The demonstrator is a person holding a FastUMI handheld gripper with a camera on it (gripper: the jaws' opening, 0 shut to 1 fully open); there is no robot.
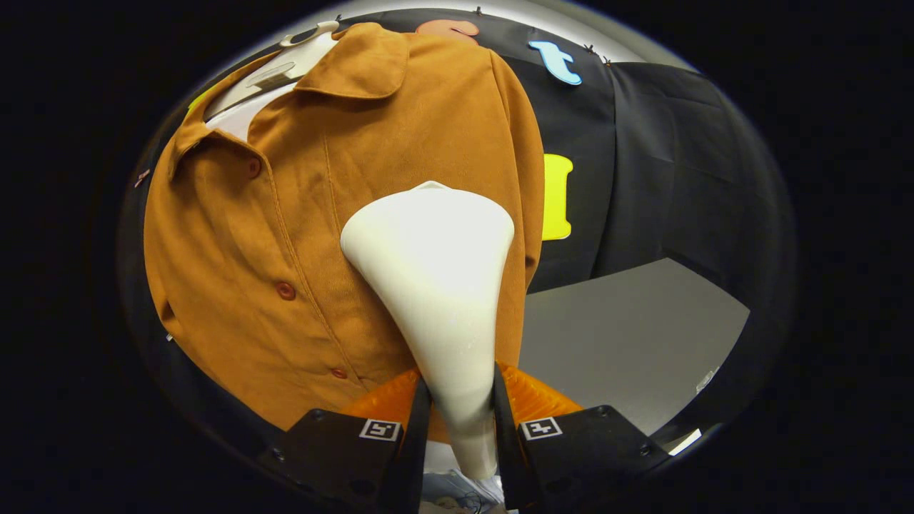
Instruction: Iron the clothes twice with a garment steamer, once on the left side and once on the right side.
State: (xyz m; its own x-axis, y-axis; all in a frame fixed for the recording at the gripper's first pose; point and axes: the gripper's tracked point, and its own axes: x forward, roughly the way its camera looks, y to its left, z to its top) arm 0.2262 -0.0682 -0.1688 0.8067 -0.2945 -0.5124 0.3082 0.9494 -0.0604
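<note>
The gripper (457,414) has both fingers pinching the narrow neck of the white garment steamer head (435,285), whose wide mouth flares out just ahead of them and faces the hanging rust-brown button shirt (285,235) beyond. The head sits beside the button placket, over the panel nearer the shirt's outer edge, about mid-height. I judge one side's pass to be in hand; whether any pass is finished cannot be told, so at least the other panel likely remains.
</note>
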